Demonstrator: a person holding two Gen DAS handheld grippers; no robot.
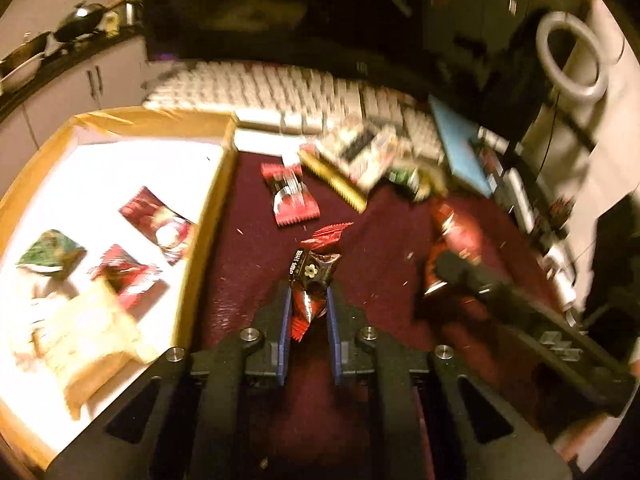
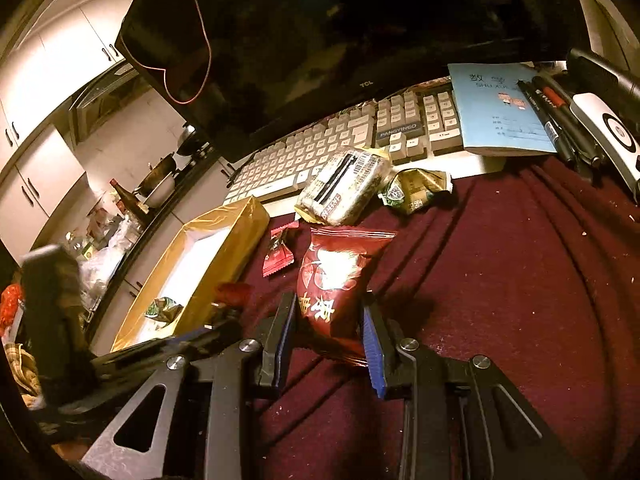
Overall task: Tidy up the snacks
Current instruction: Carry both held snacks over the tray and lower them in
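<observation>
My left gripper [image 1: 308, 292] is shut on a small red-and-black candy packet [image 1: 314, 280] and holds it above the dark red cloth, just right of the gold-rimmed box [image 1: 208, 200]. The box holds several snack packets [image 1: 158, 220] on its white floor. My right gripper [image 2: 329, 312] is shut on a red snack bag [image 2: 336, 280] that stands upright between the blue pads. A small red candy [image 2: 277, 254] lies on the cloth between the bag and the box [image 2: 236, 236]. The right gripper also shows in the left wrist view [image 1: 436, 276], blurred.
A white keyboard [image 2: 320, 148] lies under a dark TCL monitor [image 2: 320, 40]. A clear packet of snacks [image 2: 346, 186] and a green-yellow wrapper [image 2: 416, 190] lie against the keyboard. A blue notebook [image 2: 496, 108] and pens [image 2: 556, 120] sit at the right. A kitchen counter with pots [image 2: 160, 184] is at the left.
</observation>
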